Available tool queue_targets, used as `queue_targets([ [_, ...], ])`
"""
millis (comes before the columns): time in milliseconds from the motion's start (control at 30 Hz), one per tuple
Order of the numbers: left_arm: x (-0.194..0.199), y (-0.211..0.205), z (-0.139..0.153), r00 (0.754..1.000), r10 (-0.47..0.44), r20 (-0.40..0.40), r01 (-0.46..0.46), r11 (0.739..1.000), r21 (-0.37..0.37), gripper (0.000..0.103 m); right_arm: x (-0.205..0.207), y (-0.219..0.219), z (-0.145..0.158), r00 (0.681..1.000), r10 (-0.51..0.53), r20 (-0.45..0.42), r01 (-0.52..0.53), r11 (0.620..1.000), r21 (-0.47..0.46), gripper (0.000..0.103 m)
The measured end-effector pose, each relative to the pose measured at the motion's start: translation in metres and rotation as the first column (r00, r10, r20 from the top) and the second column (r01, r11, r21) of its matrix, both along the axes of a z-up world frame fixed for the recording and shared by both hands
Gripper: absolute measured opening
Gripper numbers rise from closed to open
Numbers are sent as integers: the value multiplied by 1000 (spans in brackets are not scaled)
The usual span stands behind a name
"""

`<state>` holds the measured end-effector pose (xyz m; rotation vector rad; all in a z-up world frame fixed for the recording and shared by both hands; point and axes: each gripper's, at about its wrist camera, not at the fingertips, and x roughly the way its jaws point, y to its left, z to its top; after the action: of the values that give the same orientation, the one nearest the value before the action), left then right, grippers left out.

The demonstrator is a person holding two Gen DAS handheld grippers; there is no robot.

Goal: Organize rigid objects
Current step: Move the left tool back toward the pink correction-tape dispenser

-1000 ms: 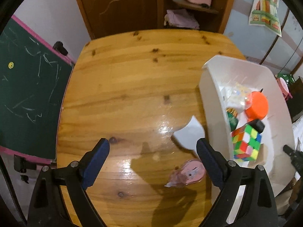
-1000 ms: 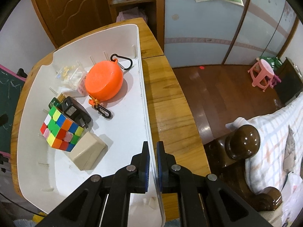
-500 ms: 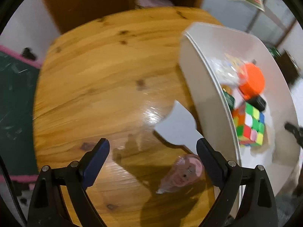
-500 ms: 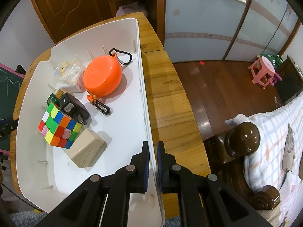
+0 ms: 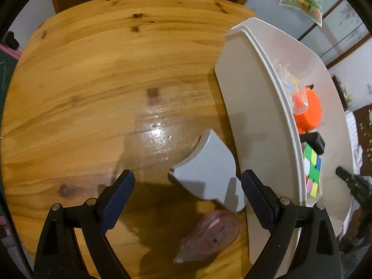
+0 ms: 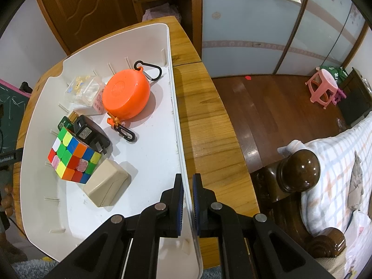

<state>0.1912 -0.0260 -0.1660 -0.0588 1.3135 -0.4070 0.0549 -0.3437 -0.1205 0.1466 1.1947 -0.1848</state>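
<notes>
A white bin [image 6: 151, 162] stands on the wooden table [image 5: 93, 81]. Inside lie an orange round case [image 6: 126, 97], a colour cube [image 6: 73, 158], a black charger [image 6: 89, 133], a beige box [image 6: 105, 184] and a clear small box [image 6: 84, 90]. My right gripper [image 6: 187, 201] is shut on the bin's right wall. In the left wrist view my left gripper [image 5: 187, 193] hangs open above the table, and a pink translucent tape dispenser [image 5: 212, 237] lies just below and between its fingers. The bin's outer wall [image 5: 253, 127] rises at the right of that gripper.
A pale reflection of light [image 5: 207, 174] lies on the glossy tabletop beside the bin. A green chalkboard [image 5: 4, 69] stands left of the table. Right of the table are a wooden floor [image 6: 267, 104], a pink stool [image 6: 324, 86] and a bed with a dark post [image 6: 300, 169].
My left gripper sank and tipped toward the table, so the pink dispenser and the bin wall look larger and closer. The right gripper kept still on the bin wall.
</notes>
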Motion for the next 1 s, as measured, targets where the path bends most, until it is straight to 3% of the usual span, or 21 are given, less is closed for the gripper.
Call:
queue_targets([
  [67, 4, 2, -2, 1000, 10, -2, -10, 1000, -9, 94, 0, 0, 0, 1000, 0, 0, 0, 1000, 1, 8],
  [200, 10, 0, -11, 1000, 22, 21, -23, 998, 55, 96, 0, 0, 0, 1000, -3, 1, 3, 1000, 1, 8],
  [467, 19, -2, -14, 996, 68, 65, -71, 996, 48, 97, 0, 1, 0, 1000, -8, 1, 8, 1000, -2, 8],
  [600, 12, 2, -18, 993, 58, 99, -65, 996, 62, 103, 0, 1, 0, 1000, -9, -1, 9, 1000, -1, 8],
  [1000, -16, 13, -13, 990, -11, 138, -7, 991, 134, 103, -3, 3, 0, 1000, -6, -2, 6, 1000, -2, 8],
])
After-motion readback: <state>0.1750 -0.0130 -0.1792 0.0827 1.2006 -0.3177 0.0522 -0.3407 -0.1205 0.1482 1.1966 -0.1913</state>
